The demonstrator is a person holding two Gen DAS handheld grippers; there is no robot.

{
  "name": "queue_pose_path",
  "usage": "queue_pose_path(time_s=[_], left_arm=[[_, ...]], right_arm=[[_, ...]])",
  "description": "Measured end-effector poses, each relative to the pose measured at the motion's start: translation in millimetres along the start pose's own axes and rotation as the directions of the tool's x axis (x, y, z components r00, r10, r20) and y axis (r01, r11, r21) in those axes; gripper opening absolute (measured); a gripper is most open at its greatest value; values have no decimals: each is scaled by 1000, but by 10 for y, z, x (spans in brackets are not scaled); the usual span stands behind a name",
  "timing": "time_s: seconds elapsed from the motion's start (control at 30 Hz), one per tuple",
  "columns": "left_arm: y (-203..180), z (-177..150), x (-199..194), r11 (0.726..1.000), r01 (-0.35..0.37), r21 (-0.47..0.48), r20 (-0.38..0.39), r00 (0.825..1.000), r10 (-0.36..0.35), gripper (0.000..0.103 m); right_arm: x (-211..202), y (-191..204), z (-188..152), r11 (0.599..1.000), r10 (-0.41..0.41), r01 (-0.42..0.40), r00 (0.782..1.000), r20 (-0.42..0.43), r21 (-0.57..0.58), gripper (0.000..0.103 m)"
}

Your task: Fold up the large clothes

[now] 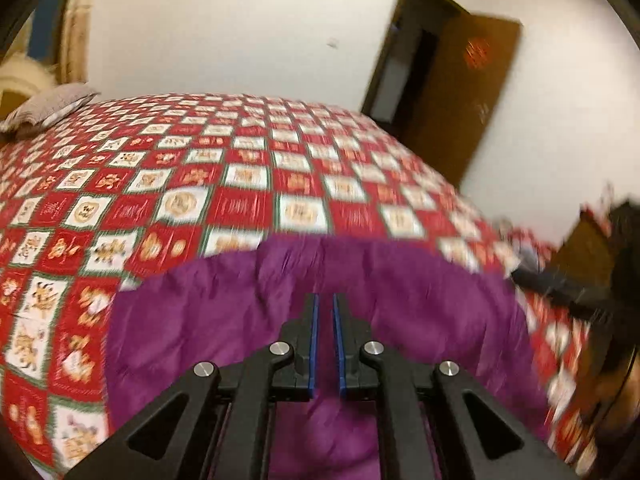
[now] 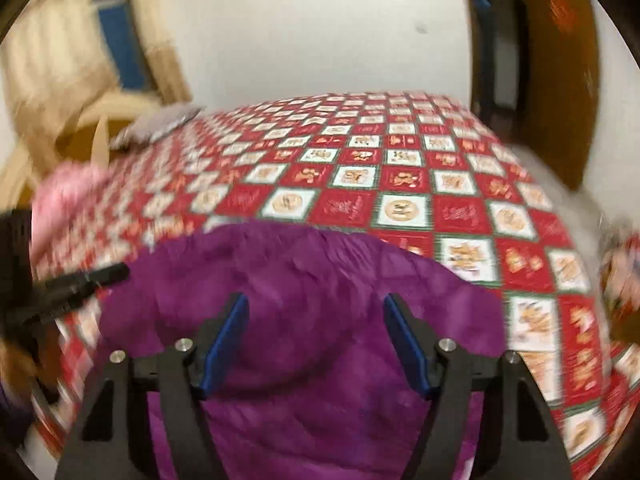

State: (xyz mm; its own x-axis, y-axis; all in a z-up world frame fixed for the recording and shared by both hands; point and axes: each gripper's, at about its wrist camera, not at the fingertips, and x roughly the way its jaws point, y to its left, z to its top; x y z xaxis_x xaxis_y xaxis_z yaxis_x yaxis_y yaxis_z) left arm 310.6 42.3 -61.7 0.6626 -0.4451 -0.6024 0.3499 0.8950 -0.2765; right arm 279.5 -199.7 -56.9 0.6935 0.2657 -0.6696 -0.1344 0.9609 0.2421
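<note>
A purple garment (image 1: 400,300) lies folded on the near part of a bed with a red and white checked cover (image 1: 240,168). It also shows in the right wrist view (image 2: 312,280). My left gripper (image 1: 324,300) hovers over the garment with its jaws nearly closed and nothing visible between them. My right gripper (image 2: 316,304) is open above the garment, with nothing between its fingers. The right gripper shows at the right edge of the left wrist view (image 1: 560,286). The left gripper shows at the left edge of the right wrist view (image 2: 80,280). Both views are motion-blurred.
A grey pillow (image 1: 48,106) lies at the far left corner of the bed. A pink cloth (image 2: 64,196) lies at the bed's left side. A brown door (image 1: 460,92) stands open in the white wall beyond the bed. A wooden headboard (image 2: 80,120) is at the left.
</note>
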Motion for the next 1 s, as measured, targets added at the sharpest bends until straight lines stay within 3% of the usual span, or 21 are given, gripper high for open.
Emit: queue_pose_path(time_s=[0.07,0.13,0.37,0.5,0.6,0.77,0.9,1.0], left_arm=[[-139,64,161,1000,-10,11,-12,1000,10,10],[-276,18,295,998,-34,51,-34,999,36,10],[-405,-542,544,979,-115,165,-101,986,133,11],[-240,-842,712,980,-142,136,-84,984,155,11],[-202,-835,766,985,-133,108,-105,984,145,11],[-214,-823,636,988,-119,102,-106,986,130,11],[-269,-844,350,994,-92,61,-78,992,96,11],[-341,-919,333,990,-121,68,-70,990,126,13]], right_arm=[[233,32,66,996,46,-44,999,-21,81,40],[545,81,-11,992,59,-49,995,-76,119,38],[879,180,-516,997,14,-2,988,-157,77,38],[927,170,-629,999,-24,27,991,-134,20,38],[949,274,-715,995,-79,74,992,-93,-63,38],[788,326,-661,991,-115,108,989,-90,-80,38],[348,534,-690,993,-51,52,999,13,-105,39],[366,644,-745,991,-33,31,999,-12,-130,39]])
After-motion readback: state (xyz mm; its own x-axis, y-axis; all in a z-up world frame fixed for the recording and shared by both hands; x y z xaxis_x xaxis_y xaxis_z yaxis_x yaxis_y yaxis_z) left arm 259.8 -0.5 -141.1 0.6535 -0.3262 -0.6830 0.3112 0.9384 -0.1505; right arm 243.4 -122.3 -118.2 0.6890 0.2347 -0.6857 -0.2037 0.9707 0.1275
